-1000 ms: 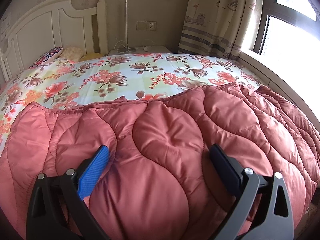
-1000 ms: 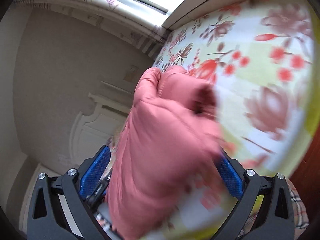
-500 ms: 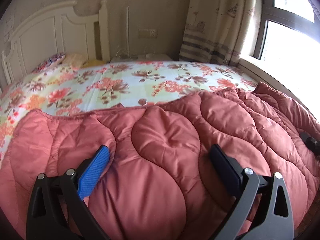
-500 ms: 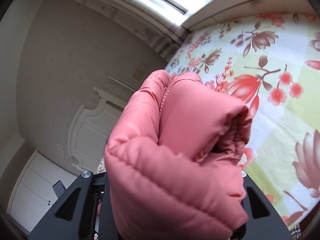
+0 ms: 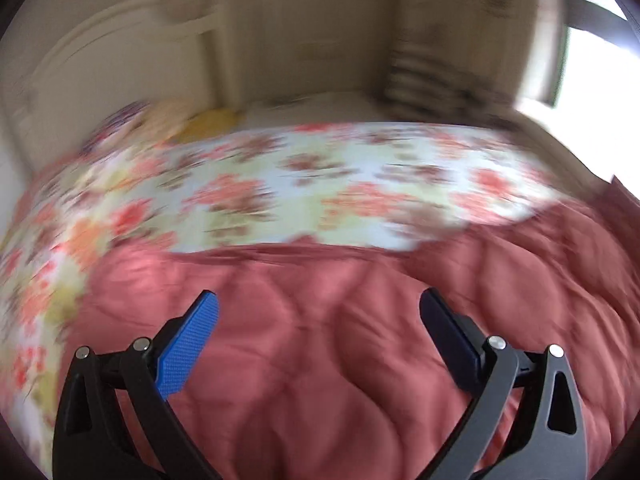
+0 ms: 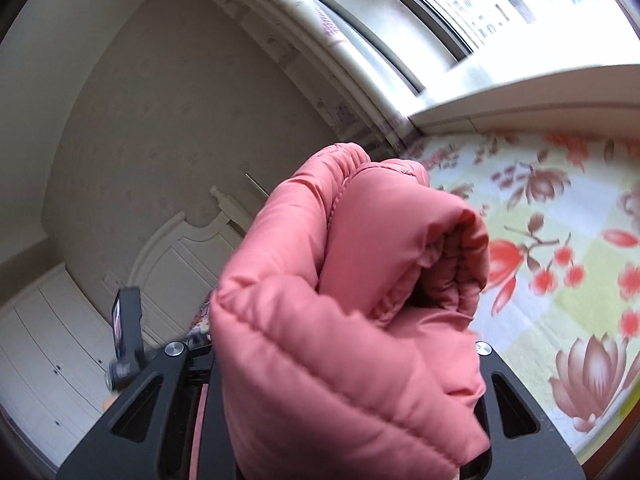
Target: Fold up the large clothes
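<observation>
A large salmon-pink quilted garment [image 5: 320, 380] lies spread over the near part of the bed. In the blurred left wrist view my left gripper [image 5: 318, 296] hovers over it, open, with nothing between the blue pads [image 5: 188, 344]. In the right wrist view my right gripper [image 6: 344, 380] is shut on a thick bunched fold of the same garment [image 6: 360, 260]. That fold is lifted off the floral sheet [image 6: 560, 280] and hides the fingertips.
The bed's floral sheet [image 5: 280, 176] runs back to a white headboard [image 5: 120, 60] with pillows [image 5: 160, 120]. A curtain [image 5: 440, 72] and a bright window [image 5: 592, 60] stand at the right. A black device [image 6: 126, 332] and white wardrobe doors [image 6: 40, 340] show left of the fold.
The right jaws went from wide around the garment to shut on its fold, then rolled and rose with it. The left gripper stayed open and shifted; its view is now motion-blurred.
</observation>
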The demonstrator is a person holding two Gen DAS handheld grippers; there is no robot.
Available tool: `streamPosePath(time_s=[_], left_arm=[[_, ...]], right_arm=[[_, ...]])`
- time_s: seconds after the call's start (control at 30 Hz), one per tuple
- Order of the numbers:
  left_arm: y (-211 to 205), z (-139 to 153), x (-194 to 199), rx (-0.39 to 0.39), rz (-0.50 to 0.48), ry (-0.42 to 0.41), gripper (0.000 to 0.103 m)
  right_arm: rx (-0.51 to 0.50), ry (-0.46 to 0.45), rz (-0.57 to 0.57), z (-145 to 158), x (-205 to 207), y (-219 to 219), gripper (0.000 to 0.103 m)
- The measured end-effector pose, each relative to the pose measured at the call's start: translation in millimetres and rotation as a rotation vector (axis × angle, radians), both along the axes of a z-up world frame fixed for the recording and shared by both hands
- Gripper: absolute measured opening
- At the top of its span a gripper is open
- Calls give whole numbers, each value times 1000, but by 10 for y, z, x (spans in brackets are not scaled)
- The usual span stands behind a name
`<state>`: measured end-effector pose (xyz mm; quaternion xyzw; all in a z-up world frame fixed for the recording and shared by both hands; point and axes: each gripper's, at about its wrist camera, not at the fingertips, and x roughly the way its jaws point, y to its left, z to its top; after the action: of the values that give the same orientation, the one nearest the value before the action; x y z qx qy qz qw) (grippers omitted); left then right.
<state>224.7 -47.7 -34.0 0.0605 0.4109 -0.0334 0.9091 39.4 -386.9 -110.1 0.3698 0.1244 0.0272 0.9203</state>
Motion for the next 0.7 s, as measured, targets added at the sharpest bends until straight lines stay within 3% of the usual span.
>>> streamPosePath(time_s=[0.07,0.13,0.2,0.27,0.37,0.53,0.6,0.7], left_arm=[[-81,-353,239,114,33,102,99],[-177,-486,261,160,1,79,100],[-236,-436,243,193,-19,58,99],[-200,-421,227,177,-45,50,99],[-70,-435,226,92,-39,52,99],[-122,-421,163,109,-50,38,96],[-45,-231,72,69,-76,18,94],[180,226,-262,41,-66,-99,95]], right_arm=[[-62,-17,-2,67,32,88,36],[-146,-40,11,180,44,206,36],[-201,-58,13,261,26,297,36],[-230,-72,16,327,-8,353,36],[-242,-75,15,357,-13,367,36],[-256,-68,10,376,32,355,36],[-253,-64,6,381,25,349,36],[-250,-53,5,363,-7,377,36]])
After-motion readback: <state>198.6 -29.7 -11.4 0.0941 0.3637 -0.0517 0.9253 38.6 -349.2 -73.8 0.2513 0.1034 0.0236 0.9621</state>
